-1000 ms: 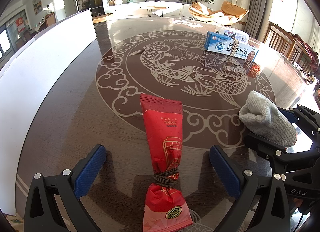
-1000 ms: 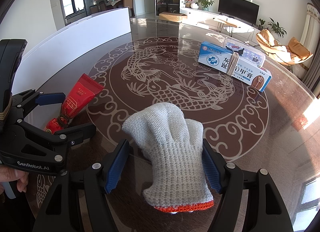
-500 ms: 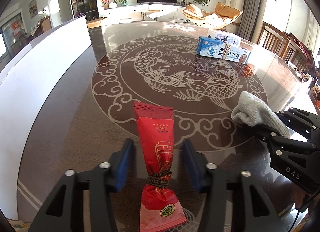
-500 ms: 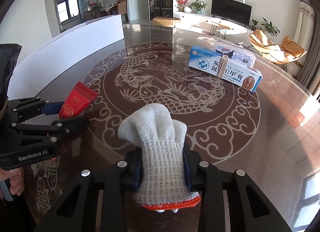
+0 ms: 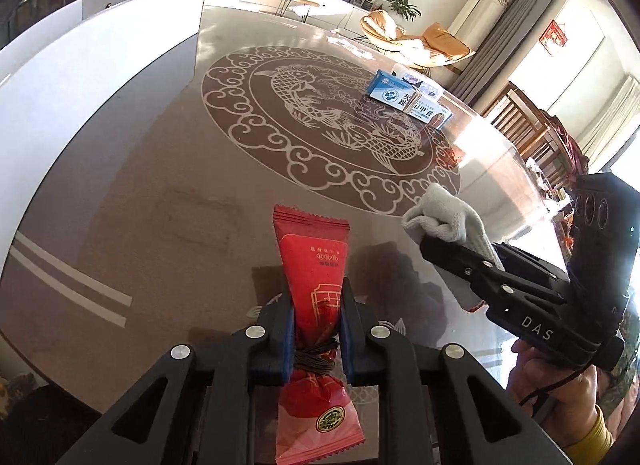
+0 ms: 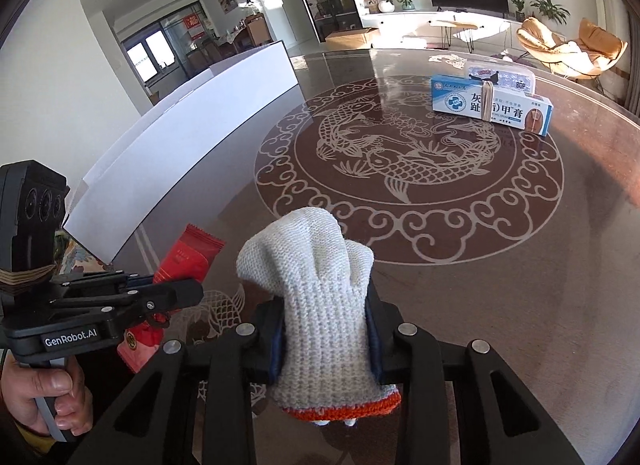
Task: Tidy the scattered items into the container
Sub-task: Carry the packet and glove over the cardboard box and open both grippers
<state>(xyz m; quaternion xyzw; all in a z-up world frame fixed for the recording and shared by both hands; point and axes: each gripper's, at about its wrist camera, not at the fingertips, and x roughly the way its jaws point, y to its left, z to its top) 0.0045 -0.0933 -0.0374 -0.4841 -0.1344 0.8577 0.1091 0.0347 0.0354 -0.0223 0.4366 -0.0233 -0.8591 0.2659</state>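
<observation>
Red foil snack packet [image 5: 314,285] is clamped between the blue pads of the left gripper [image 5: 316,329]; the jaws stand narrowly apart, closed against the packet just above a dark cord tied round its waist. The packet's crimped top end points toward the table centre, and its lower end with a round green seal hangs back between the gripper arms. From the right wrist view the packet [image 6: 188,261] appears raised off the table [image 6: 540,285] near its near-left edge, though contact with the glass cannot be confirmed.

The right gripper [image 6: 326,339] has its jaws drawn in on a grey-white knitted glove [image 6: 320,305] with an orange cuff, gripping it at the wrist portion; the fingers of the glove flop forward over the pads. In the left wrist view the same glove [image 5: 452,221] sits in that gripper [image 5: 440,241] over the near-right part of the table.

A long white container [image 6: 192,141] stands along the left edge of the table. A blue-and-white medicine box [image 6: 490,109] bound with a rubber band lies toward the far-right edge, touching a clear pack [image 6: 500,75] behind it. Both are well apart from the grippers.
</observation>
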